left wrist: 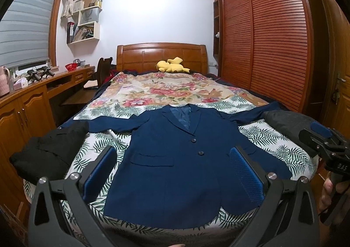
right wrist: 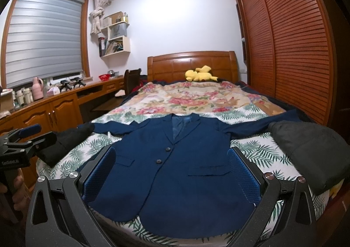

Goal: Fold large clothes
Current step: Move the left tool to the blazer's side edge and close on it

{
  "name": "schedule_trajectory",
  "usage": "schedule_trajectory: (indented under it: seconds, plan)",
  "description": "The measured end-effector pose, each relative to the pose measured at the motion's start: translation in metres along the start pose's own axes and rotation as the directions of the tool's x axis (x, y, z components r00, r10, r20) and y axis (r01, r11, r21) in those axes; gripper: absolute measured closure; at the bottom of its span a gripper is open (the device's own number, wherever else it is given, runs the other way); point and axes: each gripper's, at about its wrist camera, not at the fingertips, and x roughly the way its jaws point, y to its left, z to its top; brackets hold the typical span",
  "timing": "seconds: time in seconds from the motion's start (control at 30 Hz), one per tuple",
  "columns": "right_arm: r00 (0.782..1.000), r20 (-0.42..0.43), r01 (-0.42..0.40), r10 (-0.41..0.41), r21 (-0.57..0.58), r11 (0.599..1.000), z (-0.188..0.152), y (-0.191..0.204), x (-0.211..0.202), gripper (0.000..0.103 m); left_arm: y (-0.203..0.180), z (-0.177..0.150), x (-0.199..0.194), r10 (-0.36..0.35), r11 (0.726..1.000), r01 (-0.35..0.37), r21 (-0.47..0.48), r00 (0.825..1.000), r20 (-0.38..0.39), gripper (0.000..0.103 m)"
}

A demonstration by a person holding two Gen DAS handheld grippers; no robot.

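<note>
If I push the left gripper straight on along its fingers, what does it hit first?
Most likely the blue jacket spread flat on the bed: the open left gripper frames its lower front near the buttons. Nothing shows in between, though depth is hard to judge.

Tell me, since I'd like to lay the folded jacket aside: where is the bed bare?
The floral quilt between the blue jacket collar and the yellow plush is bare. The foot end is crowded: black garments flank the jacket.

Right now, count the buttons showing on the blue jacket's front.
2. The upper button sits just below the lapels of the blue jacket; the lower button is beneath it. Others may be hidden.
</note>
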Motion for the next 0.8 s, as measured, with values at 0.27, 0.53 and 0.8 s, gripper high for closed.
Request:
schedule_trajectory:
  seconds: [0.27,0.53,0.8]
  plan:
    - [1.0,-0.024,-0.01,0.01,-0.002,1.0,-0.012,-0.003,0.016,0.0,0.013,-0.011,0.021,0.023,1.0,-0.024,-0.017,0.999,-0.048,0.0]
    - [0.997,-0.054,-0.05,0.048,-0.035,0.998,-0.013,0.002,0.062,0.0,0.036,-0.018,0.052,0.038,0.998,-0.042,-0.045,0.994,-0.105,0.0]
    - [0.989,-0.078,-0.131,0.126,-0.066,0.989,-0.006,0.008,0.117,0.0,0.056,-0.024,0.078,0.088,0.995,-0.095,-0.038,0.984,-0.153,0.0]
